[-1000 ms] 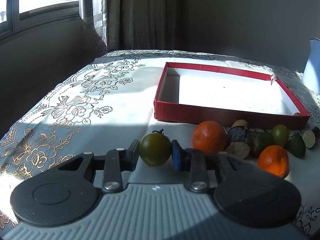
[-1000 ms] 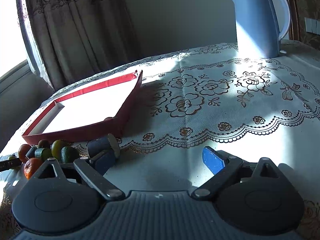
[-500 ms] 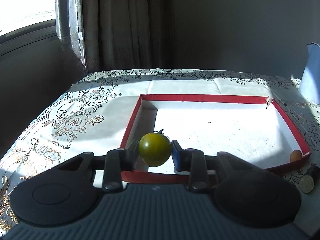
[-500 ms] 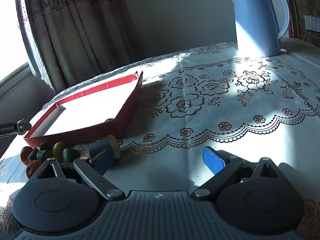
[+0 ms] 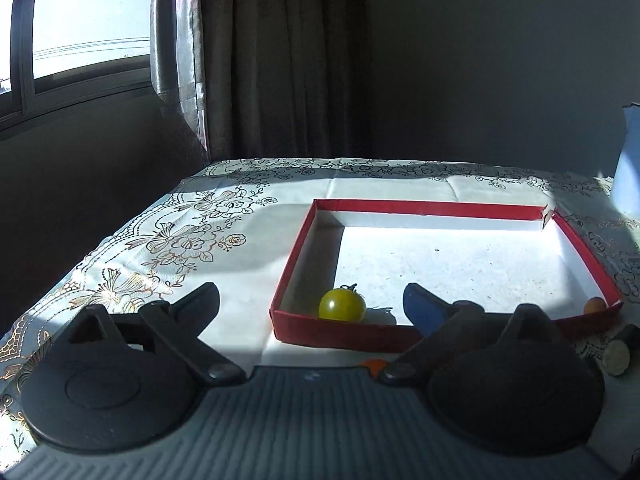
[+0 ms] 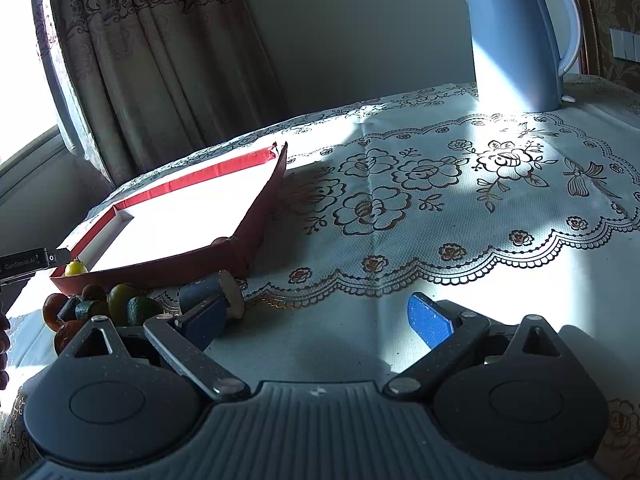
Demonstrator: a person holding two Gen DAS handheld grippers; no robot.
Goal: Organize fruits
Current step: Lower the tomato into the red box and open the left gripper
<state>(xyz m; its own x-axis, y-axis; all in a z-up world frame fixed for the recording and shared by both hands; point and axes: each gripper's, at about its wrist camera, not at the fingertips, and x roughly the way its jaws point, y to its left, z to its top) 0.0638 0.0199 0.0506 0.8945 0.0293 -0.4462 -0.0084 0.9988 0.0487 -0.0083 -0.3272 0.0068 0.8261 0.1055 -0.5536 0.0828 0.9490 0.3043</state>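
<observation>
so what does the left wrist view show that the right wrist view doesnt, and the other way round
Only the left wrist view shows the window and the left gripper, jaws opening, nothing between them.

Only the right wrist view shows the whole blue electric kettle, the heap of oranges and green fruits in front of the tray, and the right gripper, open and empty.

Both show the red tray with the yellow-green tomato lying in its near corner, the floral tablecloth and the curtain.

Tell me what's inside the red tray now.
One green tomato lies inside the red tray, near its front left corner. The front wall and the left tool hide part of the floor.
</observation>
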